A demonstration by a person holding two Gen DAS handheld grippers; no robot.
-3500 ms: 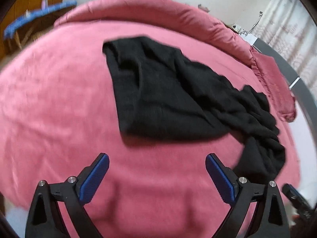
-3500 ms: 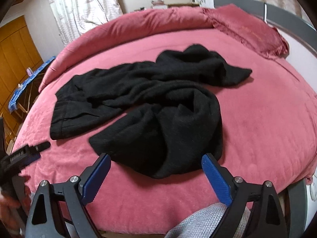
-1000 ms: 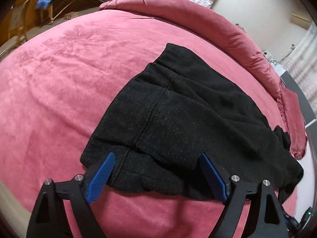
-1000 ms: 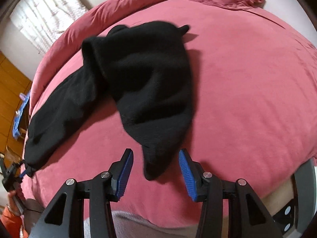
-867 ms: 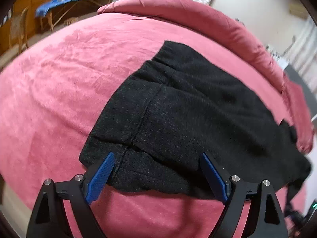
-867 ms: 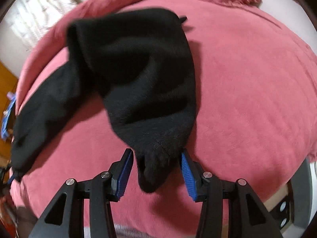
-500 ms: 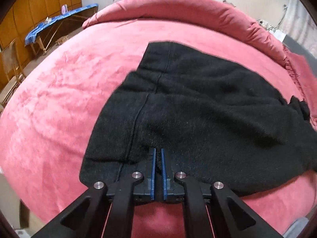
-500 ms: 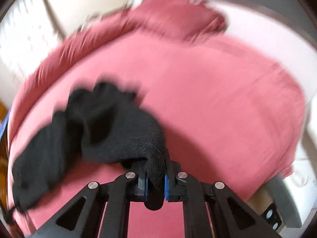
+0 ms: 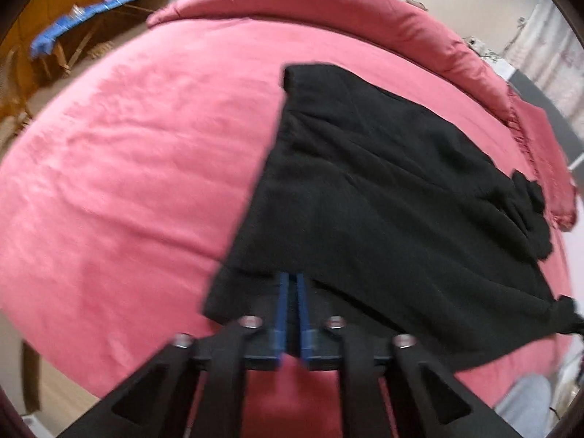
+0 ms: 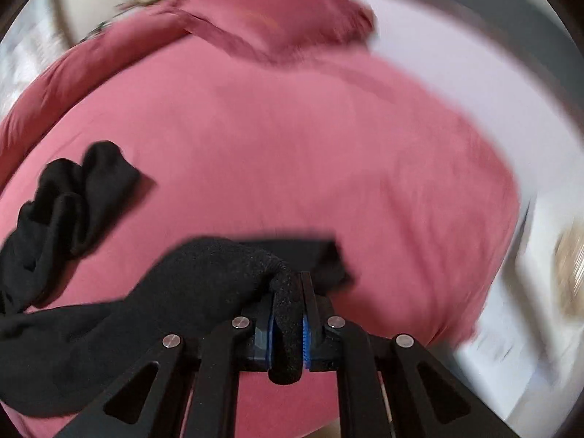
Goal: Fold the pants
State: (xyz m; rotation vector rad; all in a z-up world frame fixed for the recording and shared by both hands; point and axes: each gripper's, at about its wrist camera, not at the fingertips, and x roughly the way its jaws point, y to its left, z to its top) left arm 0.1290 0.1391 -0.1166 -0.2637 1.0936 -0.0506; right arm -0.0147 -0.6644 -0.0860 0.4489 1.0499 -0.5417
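Note:
Black pants (image 9: 383,189) lie spread across a round pink bed (image 9: 127,146), waist end nearest the left wrist camera. My left gripper (image 9: 291,279) pinches the near waist hem; dark cloth sits between its blue pads, and the jaws are opening slightly. In the right wrist view my right gripper (image 10: 288,284) is shut on the end of one pant leg (image 10: 175,292), which hangs lifted above the bed (image 10: 292,146) and trails off to the left. The other leg (image 10: 73,189) lies bunched at the left. This view is blurred by motion.
A pink pillow (image 9: 547,160) lies at the bed's far right edge and shows again as pillow (image 10: 277,18). A raised pink bolster (image 9: 328,3) rims the far side. A blue ironing board (image 9: 98,14) stands beyond the bed at left. A grey-clad limb (image 9: 525,401) is at lower right.
Both grippers went from wide open to closed on the pants. The right one lifted the leg end and carried it rightward over the bed; the left stayed at the waist hem.

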